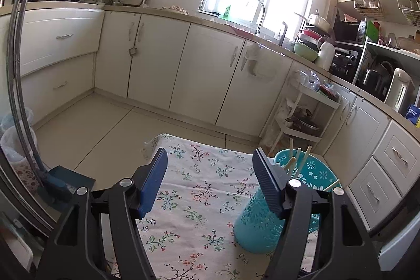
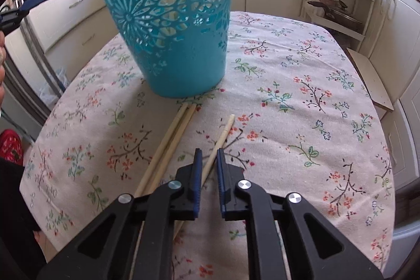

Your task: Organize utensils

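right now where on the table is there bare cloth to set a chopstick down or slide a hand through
Free: the floral cloth right of the teal basket, out to the table's right edge, and the strip left of the basket. Crowded: just in front of the basket, where loose chopsticks lie and the right gripper closes on a single chopstick.

A table under a floral tablecloth (image 2: 288, 85) carries a teal cut-out basket (image 2: 168, 17) at twelve o'clock and pale chopsticks (image 2: 170, 138) at six.

One teal basket (image 2: 168, 25), three chopsticks (image 2: 168, 141) on the cloth, four more (image 1: 298, 159) inside the basket.
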The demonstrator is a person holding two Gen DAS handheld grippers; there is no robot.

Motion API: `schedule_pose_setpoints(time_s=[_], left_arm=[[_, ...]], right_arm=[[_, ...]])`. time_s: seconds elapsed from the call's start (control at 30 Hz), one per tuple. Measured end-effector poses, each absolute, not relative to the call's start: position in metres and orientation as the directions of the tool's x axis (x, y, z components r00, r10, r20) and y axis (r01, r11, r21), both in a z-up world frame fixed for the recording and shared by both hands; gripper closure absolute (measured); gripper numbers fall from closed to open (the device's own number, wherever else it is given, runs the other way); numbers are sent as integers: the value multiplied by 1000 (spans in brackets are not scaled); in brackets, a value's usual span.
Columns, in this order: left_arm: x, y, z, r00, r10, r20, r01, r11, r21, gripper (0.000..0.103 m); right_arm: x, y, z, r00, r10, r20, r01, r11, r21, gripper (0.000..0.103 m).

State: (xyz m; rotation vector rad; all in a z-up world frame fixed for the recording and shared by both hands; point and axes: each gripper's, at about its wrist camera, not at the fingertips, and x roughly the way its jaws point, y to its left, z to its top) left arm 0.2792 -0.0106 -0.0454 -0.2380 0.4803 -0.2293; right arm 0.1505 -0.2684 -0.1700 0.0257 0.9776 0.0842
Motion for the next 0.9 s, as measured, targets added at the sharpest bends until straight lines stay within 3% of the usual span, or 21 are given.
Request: schedule_pose_setpoints(time_s=[0.17, 0.43, 0.7, 0.9], left_arm=[[280, -10, -50, 844, -278, -458, 153, 945, -291, 39], [283, -22, -65, 806, -285, -518, 162, 949, -270, 39], [284, -44, -73, 794, -259, -550, 182, 965, -190, 39], [278, -60, -73, 796, -238, -557, 214, 971, -109, 37]], right_arm=[[158, -261, -169, 519, 64, -853, -87, 996, 22, 91], [143, -284, -163, 522, 172, -835, -53, 984, 170, 97], [119, -315, -110, 643, 403, -652, -98, 887, 451, 97], [116, -330, -64, 720, 478, -503, -142, 811, 567, 97]])
